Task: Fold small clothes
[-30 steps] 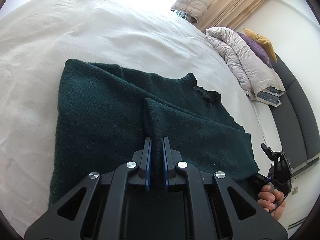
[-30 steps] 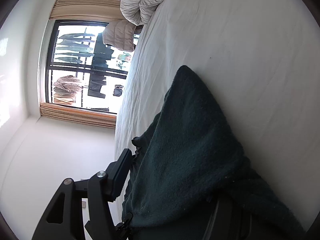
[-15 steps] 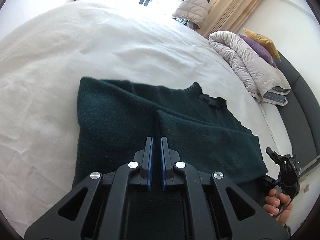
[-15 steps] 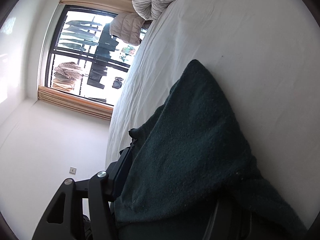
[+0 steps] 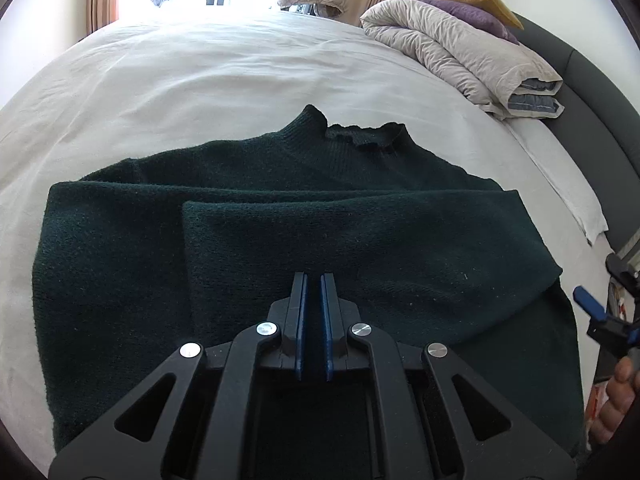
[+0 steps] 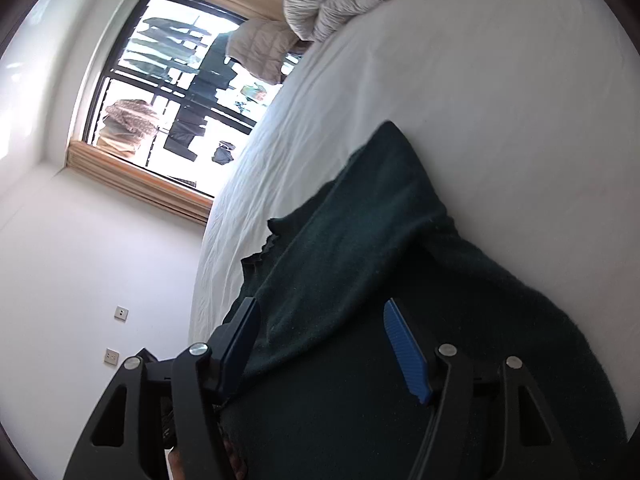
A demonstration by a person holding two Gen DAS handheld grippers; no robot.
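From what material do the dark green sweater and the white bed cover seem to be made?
The dark green sweater looks like a soft knit, perhaps wool or acrylic: matte, fuzzy surface, ribbed collar, tiny lint specks. The white bed cover looks like a thin woven cloth, probably cotton: smooth, matte, with fine creases. The exact fibre of either cannot be told from the pictures.

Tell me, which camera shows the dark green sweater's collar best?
The left wrist view: the sweater lies spread out, its collar facing the camera. The right wrist view sees the collar only edge-on, bunched.
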